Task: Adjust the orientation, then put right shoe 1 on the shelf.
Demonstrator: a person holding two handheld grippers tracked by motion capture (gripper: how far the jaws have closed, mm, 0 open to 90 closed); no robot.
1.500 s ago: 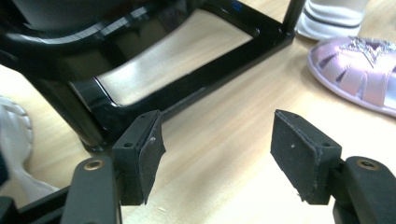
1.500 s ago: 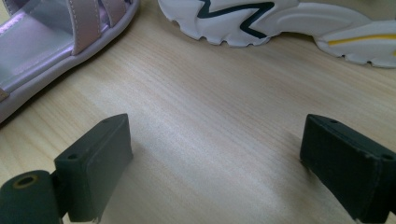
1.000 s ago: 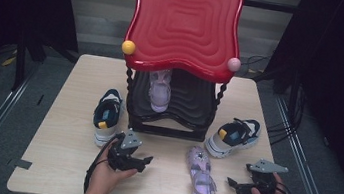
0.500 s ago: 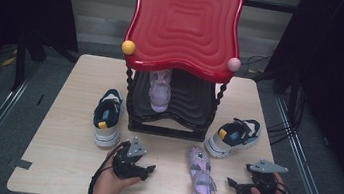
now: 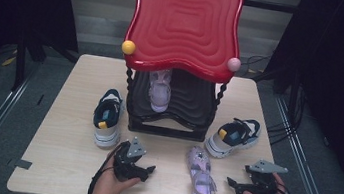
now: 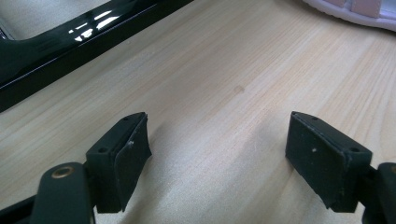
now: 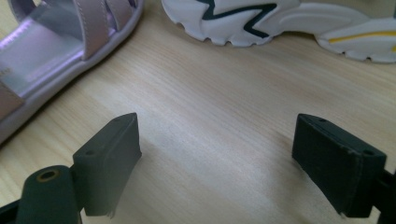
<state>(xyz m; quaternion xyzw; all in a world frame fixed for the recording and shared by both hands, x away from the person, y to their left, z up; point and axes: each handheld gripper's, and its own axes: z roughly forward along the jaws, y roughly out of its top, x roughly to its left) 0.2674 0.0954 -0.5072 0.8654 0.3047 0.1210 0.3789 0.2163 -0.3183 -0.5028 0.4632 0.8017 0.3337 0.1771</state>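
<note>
A shoe rack with a wavy red top (image 5: 184,23) and a black base (image 5: 170,129) stands mid-table. One lilac sandal (image 5: 160,89) rests on its shelf. A second lilac sandal (image 5: 201,175) lies on the table in front. My left gripper (image 5: 151,168) sits left of that sandal, open over bare wood (image 6: 217,154), and its jaws have just been opening with nothing between them. My right gripper (image 5: 229,182) points at the sandal (image 7: 56,42) from the right. It is open (image 7: 217,158), and its jaws have just closed a little on nothing.
A dark-and-white sneaker (image 5: 107,118) stands left of the rack, and a matching one (image 5: 233,137) right of it, close ahead of my right gripper (image 7: 289,18). The rack's glossy black base (image 6: 70,42) runs ahead of my left gripper. The wooden table (image 5: 65,163) ends just behind both hands.
My left gripper has drawn back a little toward the table's front edge, away from the left sneaker. The right gripper and the shoes have stayed put.
</note>
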